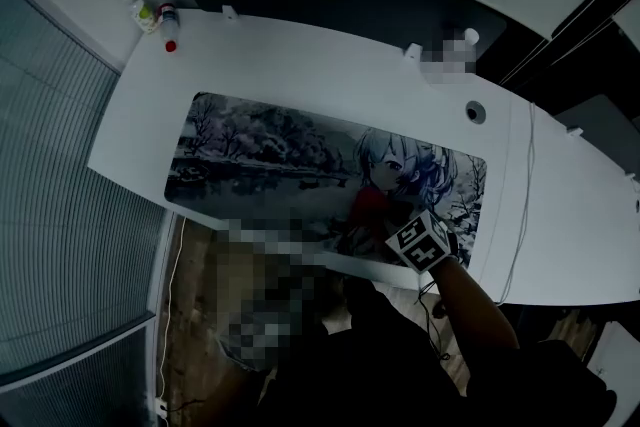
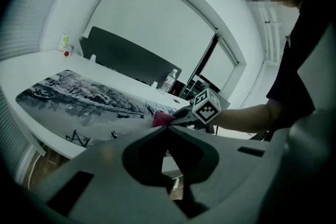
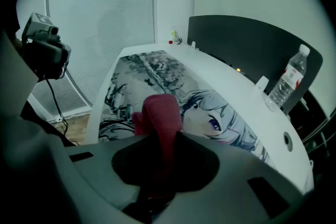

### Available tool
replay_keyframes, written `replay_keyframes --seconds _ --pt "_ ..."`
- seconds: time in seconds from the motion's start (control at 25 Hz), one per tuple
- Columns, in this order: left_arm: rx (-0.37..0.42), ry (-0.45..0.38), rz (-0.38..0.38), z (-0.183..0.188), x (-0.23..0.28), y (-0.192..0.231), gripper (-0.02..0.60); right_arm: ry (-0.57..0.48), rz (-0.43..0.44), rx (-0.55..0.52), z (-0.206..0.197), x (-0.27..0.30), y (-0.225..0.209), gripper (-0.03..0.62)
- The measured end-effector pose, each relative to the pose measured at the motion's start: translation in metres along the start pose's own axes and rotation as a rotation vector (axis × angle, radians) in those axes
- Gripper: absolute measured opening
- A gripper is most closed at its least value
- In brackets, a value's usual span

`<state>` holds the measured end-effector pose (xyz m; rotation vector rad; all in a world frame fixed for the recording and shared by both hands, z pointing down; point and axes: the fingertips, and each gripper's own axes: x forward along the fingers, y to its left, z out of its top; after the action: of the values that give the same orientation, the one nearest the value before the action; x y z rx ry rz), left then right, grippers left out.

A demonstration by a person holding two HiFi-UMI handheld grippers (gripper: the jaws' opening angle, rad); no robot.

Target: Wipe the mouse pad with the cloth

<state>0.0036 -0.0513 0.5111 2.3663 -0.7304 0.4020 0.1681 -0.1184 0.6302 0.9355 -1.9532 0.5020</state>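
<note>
1. The right hand-held gripper [image 3: 167,139] is gripping the red cloth [image 3: 157,113]. Its 2 jaws are clamping the lower part of the cloth, and the bunched end is sticking out ahead of the jaw tips.
2. The cloth is sitting over the mouse pad [image 3: 152,76], directly ahead of this hand-held gripper and on the printed figure near the pad's near long edge. In the left gripper view, the cloth appears to be touching the pad surface.
3. The mouse pad is lying flat on the white tabletop [image 1: 300,65] and stretching away ahead of the right hand-held gripper and to its left.
4. A water bottle [image 3: 289,81] is standing upright ahead and to the right of the right hand-held gripper, at the dark partition panel [image 3: 247,44].
5. 2 small bottles [image 3: 173,36] are standing far ahead of it, beyond the pad's far short end.
6. The left hand-held gripper [image 2: 167,128] is holding nothing. Its 2 jaws are meeting at the tips with nothing between them.
7. The left hand-held gripper is hanging off the tabletop, below its near edge. The right hand-held gripper's marker cube [image 2: 206,106] and the cloth are showing just ahead of its jaws.
</note>
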Motion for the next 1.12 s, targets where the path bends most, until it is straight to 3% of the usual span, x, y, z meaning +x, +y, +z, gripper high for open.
replay_keyframes --seconds 0.68,1.12 --pt "-0.048 0.014 0.044 0.011 0.035 0.006 0.005 0.033 -0.055 -0.026 0.033 0.024 -0.11 0.081" --pt "-0.07 -0.006 0.09 0.011 0.038 0.001 0.005 0.004 -0.075 -0.001 0.052 0.035 -0.142 0.082"
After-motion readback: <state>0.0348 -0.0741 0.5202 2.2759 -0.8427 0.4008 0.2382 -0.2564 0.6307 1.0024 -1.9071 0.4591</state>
